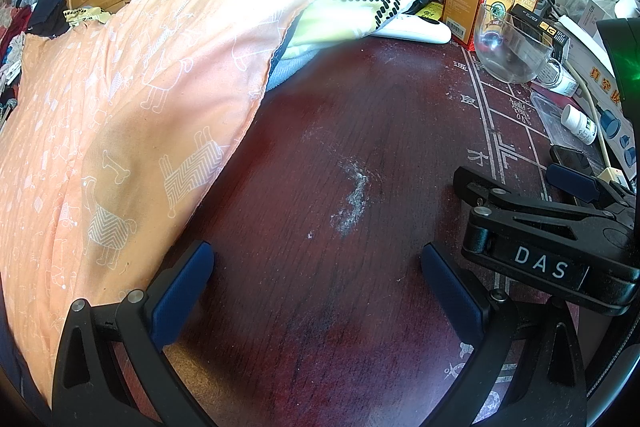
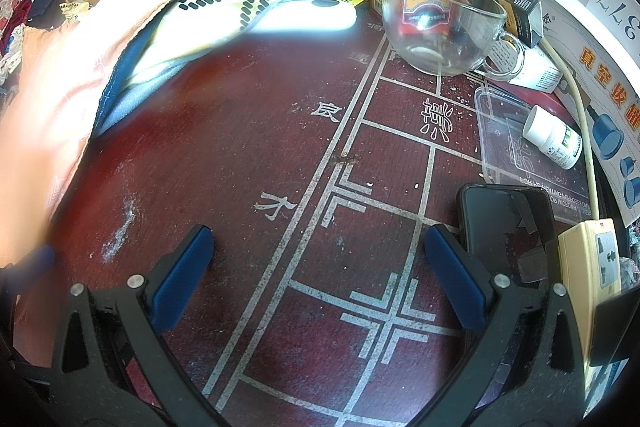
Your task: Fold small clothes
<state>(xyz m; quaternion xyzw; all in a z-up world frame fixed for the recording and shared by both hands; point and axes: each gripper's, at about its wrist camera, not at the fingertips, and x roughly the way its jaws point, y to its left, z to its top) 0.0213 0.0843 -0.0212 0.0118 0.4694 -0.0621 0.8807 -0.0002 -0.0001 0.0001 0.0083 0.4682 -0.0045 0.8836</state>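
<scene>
Left wrist view: the left tool (image 1: pixel 316 279) is held with its blue pads apart above the dark red counter (image 1: pixel 360 147), nothing between them. An orange cloth (image 1: pixel 132 99) (printed with white dogs) is draped at the left, its edge just beside the left pad. The right tool (image 1: pixel 560 211) is seen at the right.

Right wrist view: the right tool (image 2: pixel 318 267) is spread apart, empty, over white painted lines. A glass cup (image 2: pixel 440 23), a phone (image 2: pixel 508 231) and a pill bottle (image 2: pixel 554 137) are ranged at the right; the orange cloth (image 2: pixel 52 95) lies at the left.
</scene>
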